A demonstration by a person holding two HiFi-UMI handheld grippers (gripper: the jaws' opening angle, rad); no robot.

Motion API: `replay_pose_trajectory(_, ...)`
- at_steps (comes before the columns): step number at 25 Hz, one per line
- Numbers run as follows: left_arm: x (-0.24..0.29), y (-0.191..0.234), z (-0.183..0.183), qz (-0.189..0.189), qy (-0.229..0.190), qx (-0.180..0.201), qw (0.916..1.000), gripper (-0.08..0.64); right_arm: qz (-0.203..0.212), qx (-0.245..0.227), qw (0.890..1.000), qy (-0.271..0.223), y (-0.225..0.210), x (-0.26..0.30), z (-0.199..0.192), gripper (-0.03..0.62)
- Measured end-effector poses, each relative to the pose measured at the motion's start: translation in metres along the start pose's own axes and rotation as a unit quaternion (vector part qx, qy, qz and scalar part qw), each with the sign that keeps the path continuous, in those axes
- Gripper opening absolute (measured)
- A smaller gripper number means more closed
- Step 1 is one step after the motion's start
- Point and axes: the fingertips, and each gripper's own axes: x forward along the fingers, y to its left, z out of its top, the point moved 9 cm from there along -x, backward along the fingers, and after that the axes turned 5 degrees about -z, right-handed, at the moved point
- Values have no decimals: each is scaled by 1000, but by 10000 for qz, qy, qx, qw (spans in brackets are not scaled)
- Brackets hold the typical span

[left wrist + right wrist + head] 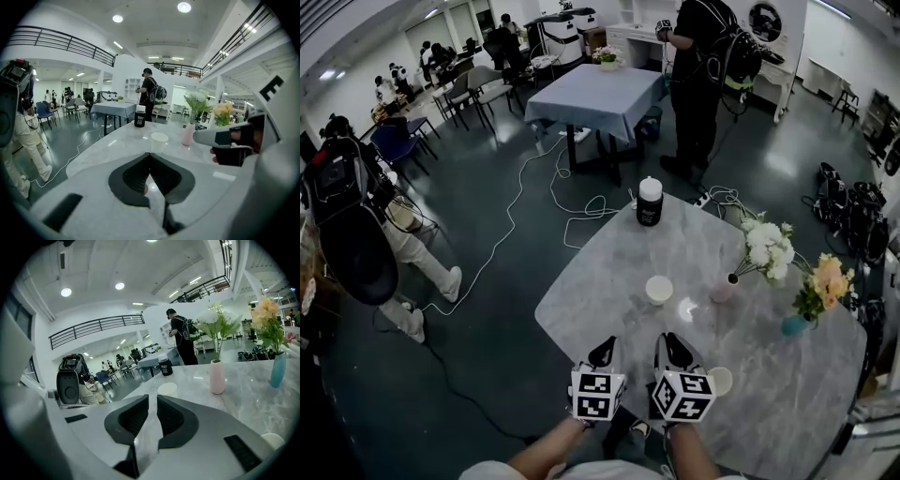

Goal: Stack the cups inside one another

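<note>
Grey marble table (694, 253): a white paper cup (658, 289) mid-table, a second white cup (721, 380) at the near edge beside the right gripper (673, 345). The left gripper (605, 352) is alongside, both claws pressed together, empty. A slim pink vase (724, 289) flanks the middle cup.

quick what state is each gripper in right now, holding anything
left gripper: closed, nothing between the jaws
right gripper: closed, nothing between the jaws
</note>
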Motion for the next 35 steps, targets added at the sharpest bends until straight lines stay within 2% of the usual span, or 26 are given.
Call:
replay_pose_trajectory(3,20,15,2,-132,95,-3,9999,-5,-167,-79,9998,89,-1,22,-2,23)
replay_pose_trajectory(6,37,32,-3,-206,167,-18,9996,-5,-295,-76,9994,176,-2,44,-10,65)
replay_pose_trajectory(13,61,61,0,-337,371,-152,9986,-5,-553,-76,9975,436,-3,81,-11,107)
replay_pose_trajectory(24,81,95,-13,-324,683,-313,9967,-5,-830,-102,9939,723,-11,122,-19,200)
replay_pose_trajectory(35,87,118,-20,-264,820,-524,9949,-5,-1185,-475,9878,894,-15,156,-26,222)
